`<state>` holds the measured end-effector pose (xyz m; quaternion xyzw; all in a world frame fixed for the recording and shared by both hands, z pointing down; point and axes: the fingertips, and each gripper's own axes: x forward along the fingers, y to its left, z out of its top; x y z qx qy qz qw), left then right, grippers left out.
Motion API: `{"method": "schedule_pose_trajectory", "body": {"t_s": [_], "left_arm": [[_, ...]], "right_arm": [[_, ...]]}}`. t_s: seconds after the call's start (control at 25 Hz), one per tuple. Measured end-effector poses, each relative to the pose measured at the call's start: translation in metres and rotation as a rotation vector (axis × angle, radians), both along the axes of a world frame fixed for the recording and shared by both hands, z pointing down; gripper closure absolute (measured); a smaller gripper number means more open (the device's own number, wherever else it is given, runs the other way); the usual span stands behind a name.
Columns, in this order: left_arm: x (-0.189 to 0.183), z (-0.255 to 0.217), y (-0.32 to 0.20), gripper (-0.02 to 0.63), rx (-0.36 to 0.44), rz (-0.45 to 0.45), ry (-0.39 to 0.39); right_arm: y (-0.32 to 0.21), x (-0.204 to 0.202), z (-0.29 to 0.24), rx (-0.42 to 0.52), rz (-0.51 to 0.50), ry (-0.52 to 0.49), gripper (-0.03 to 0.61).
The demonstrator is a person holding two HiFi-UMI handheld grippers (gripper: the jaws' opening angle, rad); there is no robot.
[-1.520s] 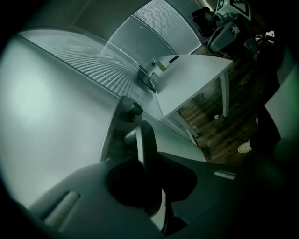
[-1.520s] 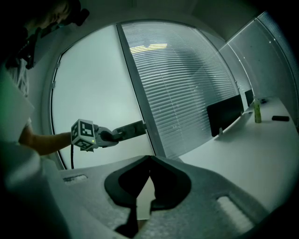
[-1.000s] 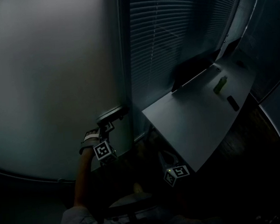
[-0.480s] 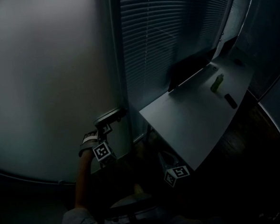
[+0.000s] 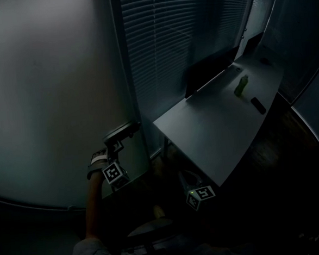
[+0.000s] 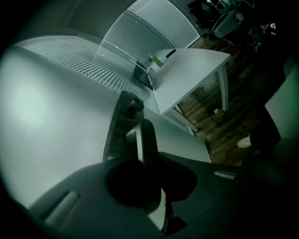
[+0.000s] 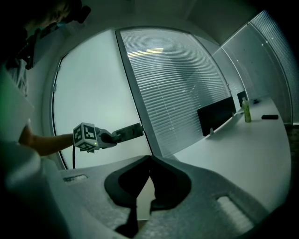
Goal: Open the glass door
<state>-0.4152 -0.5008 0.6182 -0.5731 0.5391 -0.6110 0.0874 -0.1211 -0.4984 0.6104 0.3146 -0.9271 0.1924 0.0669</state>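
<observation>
Glass door (image 5: 48,94), frosted, fills the head view from 9 to 12 o'clock. Its lever handle (image 5: 121,131), at the door's 5 o'clock edge, is clenched by the left gripper (image 5: 116,144). The right gripper (image 7: 149,163) is pinched together and empty. Judged step: unlatching. Next move: press the lever down, then swing the door.

No legible text, no labels, no readable numbers

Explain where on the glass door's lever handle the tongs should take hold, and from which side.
Take the lever handle by its free end, coming along the bar toward its pivot. The bar is slim and stands clear of the glass door, so the left tongs close across it.
</observation>
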Motion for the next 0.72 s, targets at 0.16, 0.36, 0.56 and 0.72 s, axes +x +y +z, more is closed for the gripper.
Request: {"method": "schedule_pose_trajectory", "body": {"t_s": [0.16,0.36,0.56,0.72], "left_arm": [[0.006,-0.002,0.005,0.569,-0.007,0.009,0.006],[0.011,0.005,0.008,0.569,0.003,0.025,-0.001],[0.019,0.011,0.016,0.571,-0.01,0.037,0.01],[0.027,0.006,0.019,0.571,-0.009,0.055,0.013]], "right_arm": [[0.005,0.006,0.003,0.008,0.007,-0.004,0.577],[0.011,0.018,0.006,0.002,0.027,-0.003,0.577],[0.02,0.03,0.005,0.007,0.046,-0.004,0.577],[0.026,0.035,-0.001,0.011,0.06,-0.006,0.577]]}}
